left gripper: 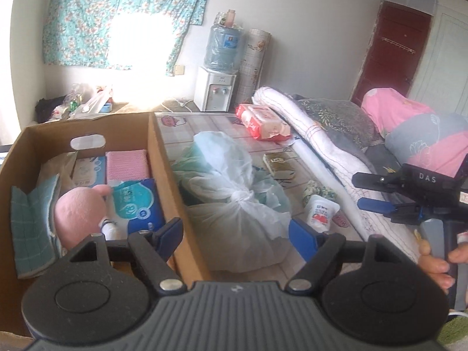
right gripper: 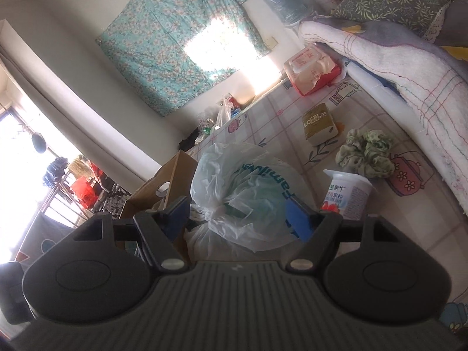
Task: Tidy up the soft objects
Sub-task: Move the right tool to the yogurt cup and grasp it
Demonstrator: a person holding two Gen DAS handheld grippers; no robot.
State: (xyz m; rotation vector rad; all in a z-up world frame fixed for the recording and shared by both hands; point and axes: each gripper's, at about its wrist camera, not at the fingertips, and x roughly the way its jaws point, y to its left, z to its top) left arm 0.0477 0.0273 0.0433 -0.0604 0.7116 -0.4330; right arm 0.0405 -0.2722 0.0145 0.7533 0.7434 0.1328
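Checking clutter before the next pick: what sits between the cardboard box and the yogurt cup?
The knotted plastic bag fills the stretch between the cardboard box and the yogurt cup; clearest in the left wrist view.

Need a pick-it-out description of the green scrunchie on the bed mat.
Start at the rolled white quilt along the edge of the patterned mat. Just beside it, behind the white yogurt cup, lies the ruffled green fabric scrunchie. It is the only crumpled, leafy-green cloth ring there; its neighbours are packaged goods.
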